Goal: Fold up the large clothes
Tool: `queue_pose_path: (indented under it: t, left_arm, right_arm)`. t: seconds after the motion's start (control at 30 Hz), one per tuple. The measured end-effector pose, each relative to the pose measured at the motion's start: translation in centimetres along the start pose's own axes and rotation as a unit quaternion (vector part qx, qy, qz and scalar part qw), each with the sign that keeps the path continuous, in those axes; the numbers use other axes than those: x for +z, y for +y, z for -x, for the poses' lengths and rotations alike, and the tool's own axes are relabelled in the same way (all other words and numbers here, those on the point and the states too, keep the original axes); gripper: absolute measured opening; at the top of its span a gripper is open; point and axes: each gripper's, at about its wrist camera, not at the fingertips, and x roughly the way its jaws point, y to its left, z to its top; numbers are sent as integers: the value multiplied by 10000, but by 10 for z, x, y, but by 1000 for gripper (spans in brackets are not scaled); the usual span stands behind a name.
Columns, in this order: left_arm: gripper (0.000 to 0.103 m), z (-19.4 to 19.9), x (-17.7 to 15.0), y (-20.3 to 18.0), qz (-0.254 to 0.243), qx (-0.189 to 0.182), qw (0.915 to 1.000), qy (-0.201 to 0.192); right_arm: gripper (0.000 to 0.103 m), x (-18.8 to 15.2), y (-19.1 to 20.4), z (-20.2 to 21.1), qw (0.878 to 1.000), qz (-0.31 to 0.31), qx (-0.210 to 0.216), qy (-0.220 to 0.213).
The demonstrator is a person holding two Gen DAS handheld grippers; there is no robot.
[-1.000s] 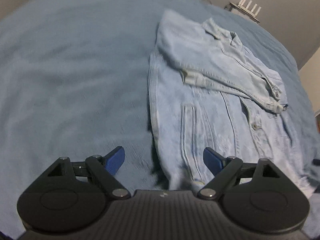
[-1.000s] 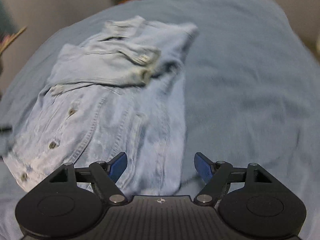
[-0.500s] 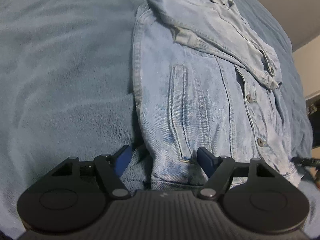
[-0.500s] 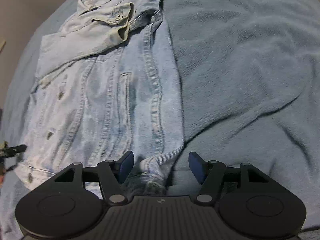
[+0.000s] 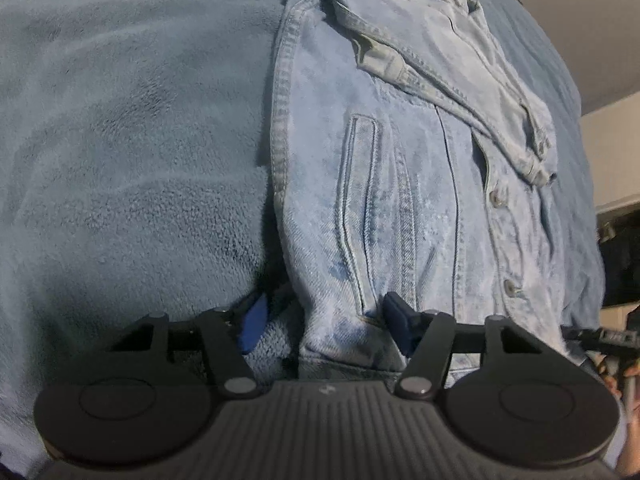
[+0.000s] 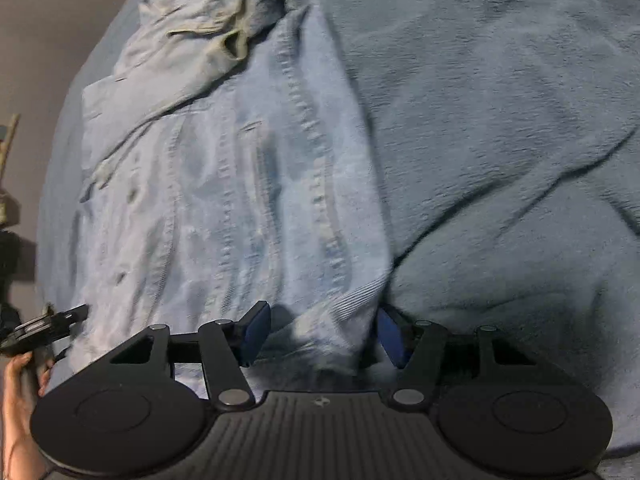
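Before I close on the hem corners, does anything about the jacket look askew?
Mostly tidy. The denim jacket lies flat on the blue blanket, sleeves folded across the chest. One cuff gapes open and rumpled. The blanket is creased beside the right gripper.

blue fleece blanket (image 5: 120,140), grey wall (image 5: 592,20)

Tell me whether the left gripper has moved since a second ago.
Yes. The left gripper has closed in on the jacket: its hem corner, then well ahead, now sits between the open jaws.

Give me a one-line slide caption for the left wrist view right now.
Open left claw straddles the bottom hem corner of a denim jacket spread on a blue fleece blanket.
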Motion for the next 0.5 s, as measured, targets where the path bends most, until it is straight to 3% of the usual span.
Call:
queue_pose_path:
  t: [0.1, 0.17, 0.23, 0.3, 0.5]
  left_arm:
    - [57, 1, -1, -2, -59, -2, 10000, 29]
    - [55, 6, -4, -8, -204, -8, 9998, -26]
    - [50, 12, -8, -9, -282, -81, 9995, -113]
    - [42, 17, -10, -7, -211, -152, 9994, -233]
    - [18, 29, -11, 7, 225, -572, 9964, -576]
  right_arm:
    - [59, 2, 1, 2, 10000, 54, -6, -2]
    - [50, 2, 1, 5, 9999, 99, 30, -89]
    - [30, 0, 4, 11, 9993, 204, 53, -314]
    - [22, -1, 8, 19, 9977, 310, 240, -551]
    - [17, -3, 8, 45, 9879, 338, 788, -1290]
